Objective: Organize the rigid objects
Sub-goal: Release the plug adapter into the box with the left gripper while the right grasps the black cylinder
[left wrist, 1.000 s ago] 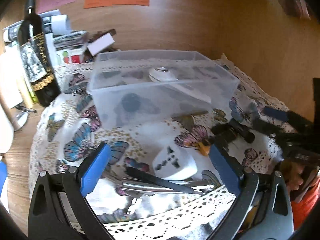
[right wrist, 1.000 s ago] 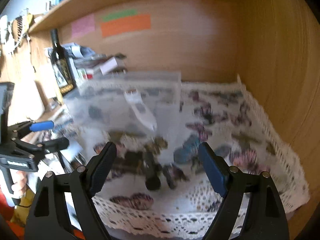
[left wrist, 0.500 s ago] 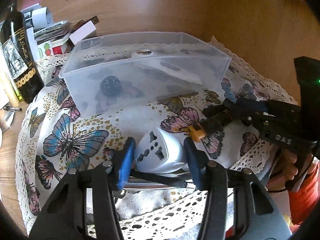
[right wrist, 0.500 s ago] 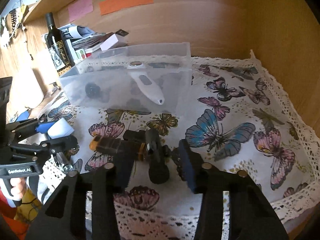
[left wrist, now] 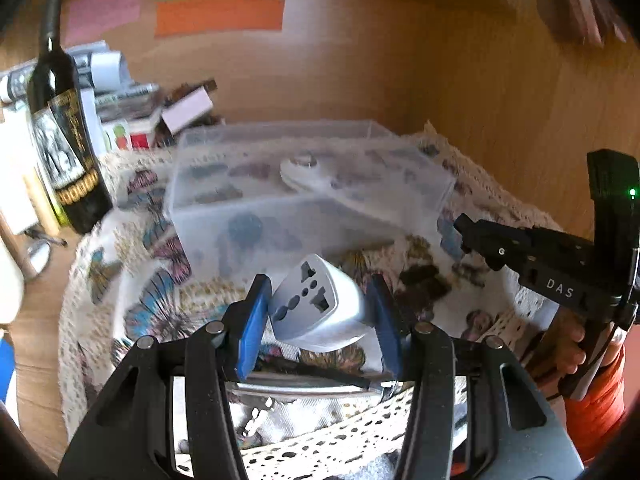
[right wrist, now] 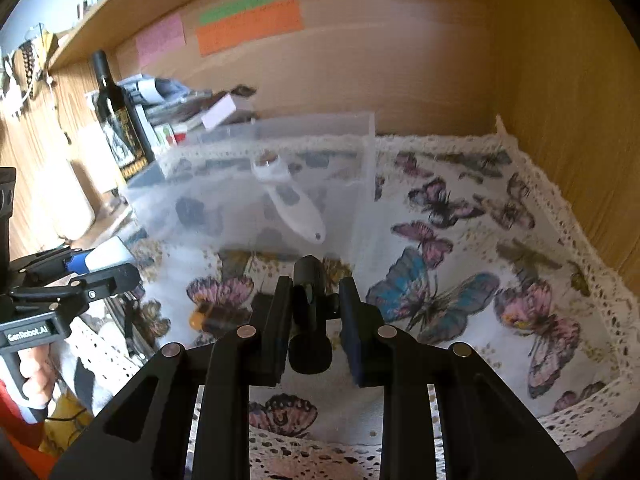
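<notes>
Left wrist view: the left gripper (left wrist: 318,314) clenches the smooth, stiff, light travel adapter (left wrist: 320,304) by its flat sides, the storage box (left wrist: 304,208) at twelve o'clock, while the right gripper (right wrist: 312,314) pinches a hard black cylinder (right wrist: 309,312) across its middle

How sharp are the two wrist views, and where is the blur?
Left wrist: the clear bin and butterfly cloth are smeared, the gripped white adapter crisp. Right wrist: the bin and shelf clutter look soft, the gripped black cylinder sharp; both views bow at their edges.

Wooden desk (left wrist: 36,312) under my grippers: butterfly cloth (right wrist: 460,280) spread below them; clear box (left wrist: 280,208) ahead on it; wine bottle (left wrist: 64,136) standing far left.
</notes>
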Tool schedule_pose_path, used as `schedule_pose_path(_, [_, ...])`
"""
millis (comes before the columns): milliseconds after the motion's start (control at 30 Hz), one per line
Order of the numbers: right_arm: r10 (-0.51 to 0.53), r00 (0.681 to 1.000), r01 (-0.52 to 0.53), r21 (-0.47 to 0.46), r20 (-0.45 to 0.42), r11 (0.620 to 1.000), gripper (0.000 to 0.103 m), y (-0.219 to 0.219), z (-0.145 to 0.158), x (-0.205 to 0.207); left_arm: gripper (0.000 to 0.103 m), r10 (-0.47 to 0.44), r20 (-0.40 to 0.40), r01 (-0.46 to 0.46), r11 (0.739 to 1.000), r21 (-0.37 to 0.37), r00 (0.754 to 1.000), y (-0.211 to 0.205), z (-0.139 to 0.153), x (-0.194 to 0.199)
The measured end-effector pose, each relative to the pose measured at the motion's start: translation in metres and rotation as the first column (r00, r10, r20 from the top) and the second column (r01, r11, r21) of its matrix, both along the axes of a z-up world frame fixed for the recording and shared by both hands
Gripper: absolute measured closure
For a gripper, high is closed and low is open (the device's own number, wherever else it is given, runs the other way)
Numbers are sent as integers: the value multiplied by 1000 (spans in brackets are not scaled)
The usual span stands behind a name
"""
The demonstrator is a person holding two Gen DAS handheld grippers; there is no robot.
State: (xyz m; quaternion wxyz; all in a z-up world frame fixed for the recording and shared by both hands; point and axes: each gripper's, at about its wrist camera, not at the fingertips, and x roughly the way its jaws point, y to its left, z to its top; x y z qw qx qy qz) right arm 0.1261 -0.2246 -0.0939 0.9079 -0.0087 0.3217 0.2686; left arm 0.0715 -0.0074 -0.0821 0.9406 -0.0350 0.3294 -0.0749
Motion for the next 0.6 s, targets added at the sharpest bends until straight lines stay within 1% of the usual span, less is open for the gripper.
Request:
schedule_pose_path(167, [-5, 998, 4, 21, 68, 1000, 81, 3, 22, 1, 54, 32, 71, -33, 999, 7, 997, 7, 25, 3])
schedule_pose_path(367, [8, 992, -14, 47, 128, 999, 81, 13, 45, 11, 54, 82, 121, -83, 997, 3, 989, 23, 50, 17])
schedule_pose_path(500, [18, 987, -26, 50, 161, 998, 81, 24, 57, 19, 54, 110, 127, -111, 994, 1, 986, 33, 60, 33])
schedule_pose_path(600, [28, 984, -37, 47, 176, 998, 81, 34, 64, 28, 54, 126, 121, -129, 991, 18, 985, 38, 62, 47])
